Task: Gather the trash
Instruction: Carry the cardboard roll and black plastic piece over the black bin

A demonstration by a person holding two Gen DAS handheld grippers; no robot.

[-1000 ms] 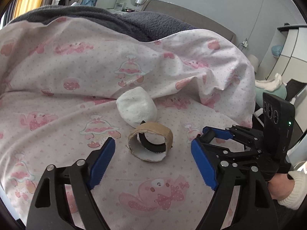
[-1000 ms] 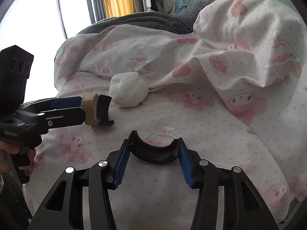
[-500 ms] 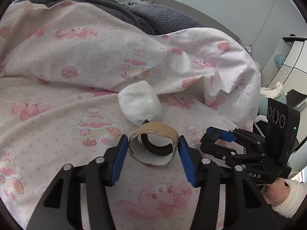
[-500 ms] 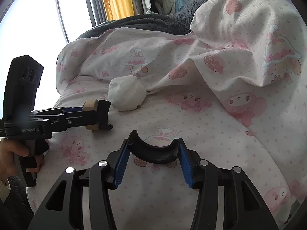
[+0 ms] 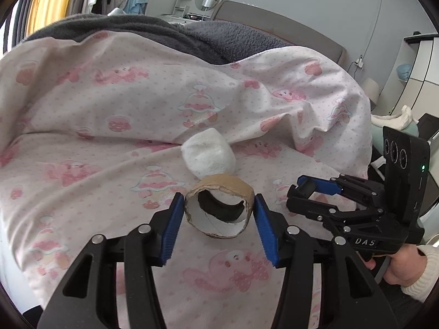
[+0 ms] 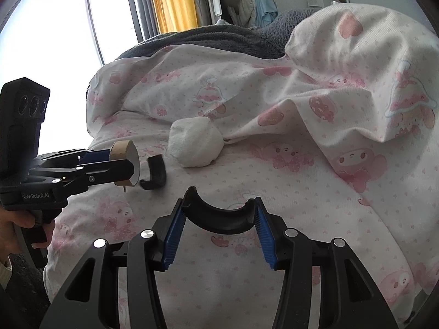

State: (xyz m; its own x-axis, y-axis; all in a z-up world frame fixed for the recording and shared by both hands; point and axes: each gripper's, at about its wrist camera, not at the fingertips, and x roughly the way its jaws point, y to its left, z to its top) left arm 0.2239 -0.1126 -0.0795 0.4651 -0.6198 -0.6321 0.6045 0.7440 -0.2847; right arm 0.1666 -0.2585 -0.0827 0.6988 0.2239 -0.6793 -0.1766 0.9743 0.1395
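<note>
At the left of the scene, the left gripper (image 5: 216,220) reaches over the bed (image 5: 82,142), which is covered by a white sheet printed with pink cartoon figures. Its blue fingers (image 5: 171,230) pinch a short cardboard ring (image 5: 219,192) from both sides, one finger on each outer wall. In the right wrist view the ring (image 6: 123,150) sits clamped at the tip of that gripper (image 6: 120,164), raised a little off the sheet, and a hand (image 6: 11,227) grips the handle below.

Just right of the ring, a curved black plastic piece (image 6: 156,172) lies on the sheet; in the left wrist view it shows through the ring's opening (image 5: 219,211), just beyond it. Farther off and slightly right, a white wad of tissue (image 5: 208,155) rests on the bed at the foot of a raised fold of sheet, close behind the ring but apart from it. A dark grey blanket (image 5: 164,33) lies along the far side of the bed.

At the right, the right gripper (image 6: 219,227) holds a second curved black plastic piece (image 6: 219,216) pinched between its blue fingers (image 6: 172,233), the arc bowing down with its ends against the pads. In the left wrist view this gripper (image 5: 310,194) hovers near the right edge of the bed, held by a hand (image 5: 403,266) in a white cuff.
</note>
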